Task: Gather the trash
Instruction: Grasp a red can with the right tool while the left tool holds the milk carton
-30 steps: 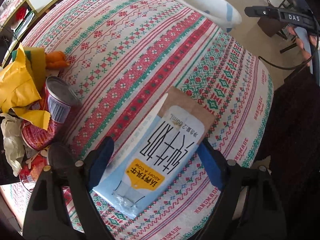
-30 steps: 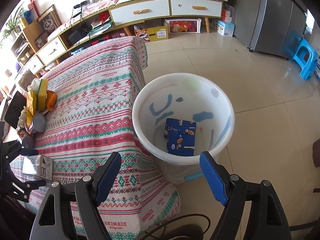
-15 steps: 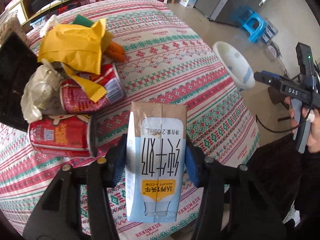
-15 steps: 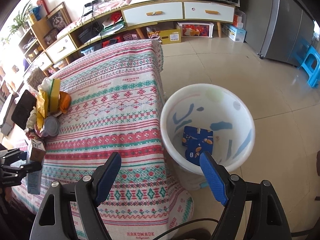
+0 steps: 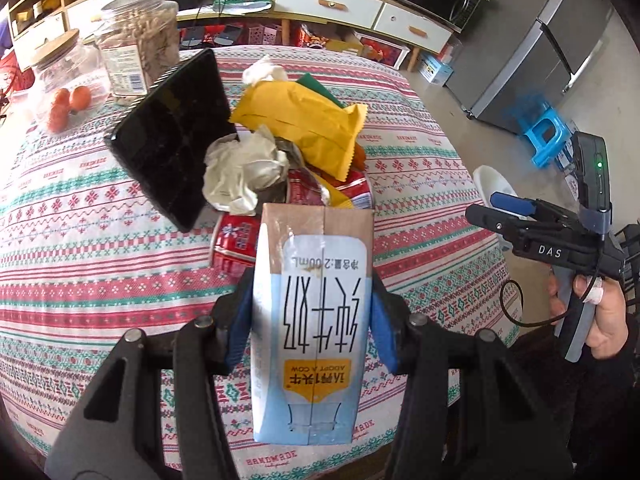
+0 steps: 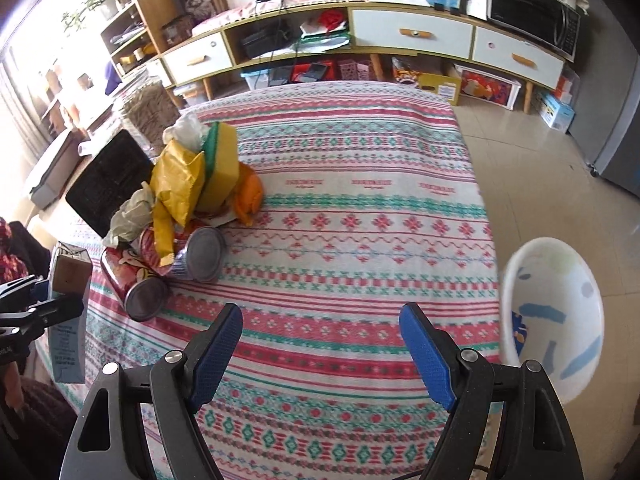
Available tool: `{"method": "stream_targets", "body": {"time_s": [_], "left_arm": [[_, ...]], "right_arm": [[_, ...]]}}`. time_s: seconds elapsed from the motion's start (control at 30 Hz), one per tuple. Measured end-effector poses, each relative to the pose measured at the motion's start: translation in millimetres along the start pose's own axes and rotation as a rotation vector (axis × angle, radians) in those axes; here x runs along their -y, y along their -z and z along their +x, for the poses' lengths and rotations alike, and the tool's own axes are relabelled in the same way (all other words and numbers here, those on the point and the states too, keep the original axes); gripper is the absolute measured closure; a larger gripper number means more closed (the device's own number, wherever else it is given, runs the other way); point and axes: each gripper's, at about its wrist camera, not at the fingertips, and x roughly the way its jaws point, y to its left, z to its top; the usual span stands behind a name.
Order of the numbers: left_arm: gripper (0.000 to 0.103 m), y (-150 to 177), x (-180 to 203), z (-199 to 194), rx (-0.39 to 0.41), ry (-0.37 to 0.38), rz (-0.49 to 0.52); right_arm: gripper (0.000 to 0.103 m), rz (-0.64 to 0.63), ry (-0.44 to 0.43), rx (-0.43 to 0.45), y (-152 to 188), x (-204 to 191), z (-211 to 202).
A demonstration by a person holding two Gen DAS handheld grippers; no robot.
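My left gripper (image 5: 312, 320) is shut on a light blue milk carton (image 5: 312, 320) with a brown end and holds it upright above the table's near edge; the carton also shows at the far left of the right wrist view (image 6: 68, 320). Behind it lies a trash pile: red cans (image 5: 236, 240), crumpled white paper (image 5: 244, 172), a yellow wrapper (image 5: 304, 128). The same pile shows in the right wrist view (image 6: 184, 208). My right gripper (image 6: 320, 344) is open and empty above the tablecloth. A white bin (image 6: 556, 320) stands on the floor at the right.
A black tablet (image 5: 172, 136) leans beside the pile. Glass jars (image 5: 136, 40) and small tomatoes (image 5: 66, 104) stand at the table's far left. A sideboard (image 6: 400, 36), a fridge (image 5: 552, 40) and a blue stool (image 5: 544, 132) are beyond the table.
My left gripper closed on the milk carton and lifted it upright off the table. My right gripper swung left from above the bin to over the tablecloth.
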Motion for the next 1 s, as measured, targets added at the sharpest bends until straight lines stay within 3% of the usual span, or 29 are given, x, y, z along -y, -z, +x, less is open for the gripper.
{"method": "stream_targets", "body": {"time_s": [0.27,0.57,0.83,1.0], "left_arm": [[0.049,10.5,-27.1,-13.8,0.023,-0.022,-0.052],[0.049,18.1,-50.7,-16.1,0.004,-0.029,-0.110],[0.049,15.7,-48.1,-14.3,0.000,-0.044,-0.090],[0.049,15.2,-49.4,-14.2,0.003,-0.051,-0.085]], "right_arm": [[0.021,-0.088,-0.054,-0.026,-17.8,-57.1,31.2],[0.022,-0.417,-0.018,-0.120,-37.3,-109.4,69.4],[0.024,-0.719,0.011,-0.188,-33.8,-153.6,101.8],[0.036,-0.814,0.040,-0.210,-33.6,-175.2,119.6]]}}
